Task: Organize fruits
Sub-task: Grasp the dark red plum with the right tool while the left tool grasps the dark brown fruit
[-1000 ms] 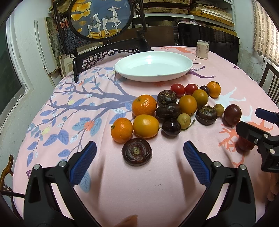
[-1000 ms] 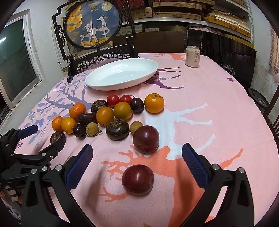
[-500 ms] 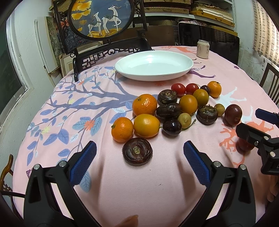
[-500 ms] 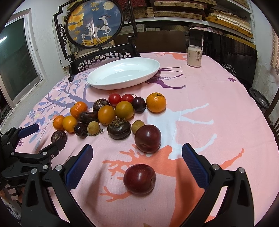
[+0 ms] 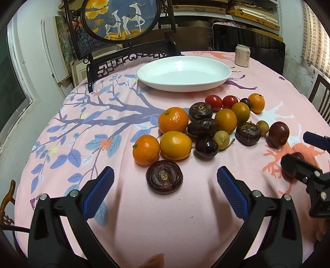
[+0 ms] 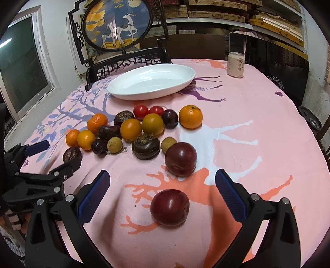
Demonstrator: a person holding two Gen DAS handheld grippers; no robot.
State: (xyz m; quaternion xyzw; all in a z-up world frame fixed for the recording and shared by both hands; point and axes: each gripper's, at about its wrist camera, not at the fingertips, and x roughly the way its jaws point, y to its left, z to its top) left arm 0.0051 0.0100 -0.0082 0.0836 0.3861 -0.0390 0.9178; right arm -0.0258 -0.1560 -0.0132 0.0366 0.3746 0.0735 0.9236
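A cluster of fruits lies on the pink tablecloth: oranges (image 5: 173, 120), dark water chestnuts (image 5: 200, 111), cherry tomatoes (image 5: 213, 102), longans and dark plums. An empty white plate (image 5: 183, 73) sits behind them, and shows in the right wrist view (image 6: 151, 81). My left gripper (image 5: 165, 186) is open, with a dark water chestnut (image 5: 164, 176) between its fingers. My right gripper (image 6: 162, 191) is open, with a red plum (image 6: 169, 207) between its fingers and a second plum (image 6: 180, 159) just beyond.
A drink can (image 5: 242, 55) stands at the back right, seen in the right wrist view too (image 6: 236, 64). A dark carved chair with a round deer picture (image 5: 121, 18) stands behind the plate. The table edge drops off to the left.
Both grippers have edged slightly forward toward the fruits. Both stay open; no fruit has moved.
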